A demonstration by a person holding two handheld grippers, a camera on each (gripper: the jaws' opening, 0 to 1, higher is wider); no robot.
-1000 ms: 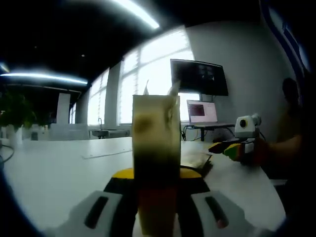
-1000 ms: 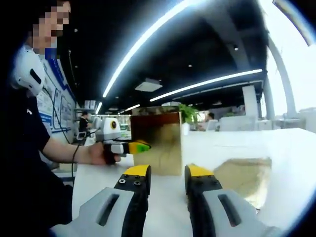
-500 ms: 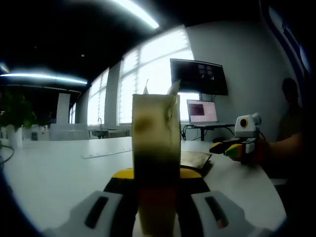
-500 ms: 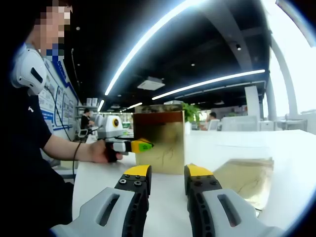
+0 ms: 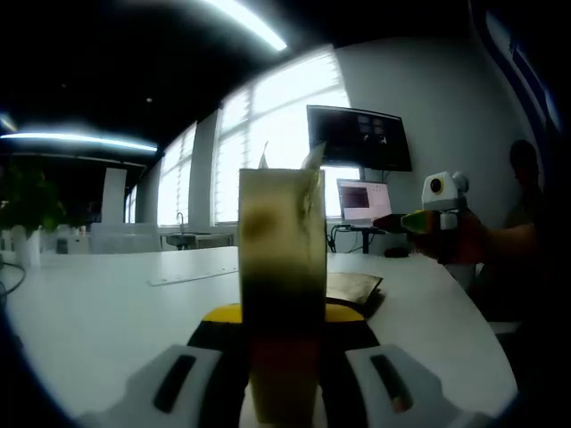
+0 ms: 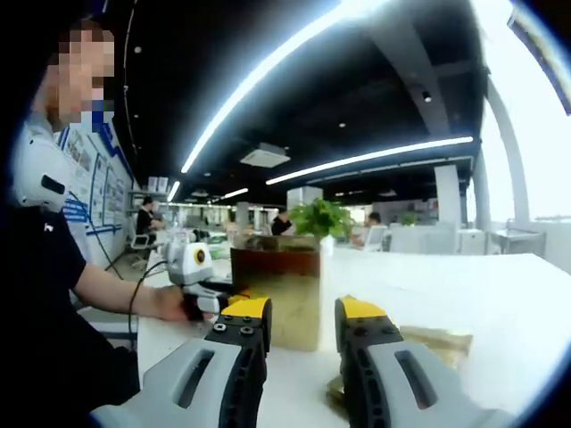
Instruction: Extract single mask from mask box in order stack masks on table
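My left gripper (image 5: 284,323) is clamped on the upright mask box (image 5: 283,267). My right gripper (image 6: 302,314) hangs with jaws apart over the white table (image 6: 500,299).

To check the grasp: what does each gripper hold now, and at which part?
The left gripper clamps the mask box at its lower end. The right gripper holds nothing.

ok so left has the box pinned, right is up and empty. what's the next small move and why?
Probably bring the right tongs forward and down over the top of the mask box. They are open, empty and held short of the box, while the left tongs clamp the box upright on the white table. A flat mask stack already lies beside it.
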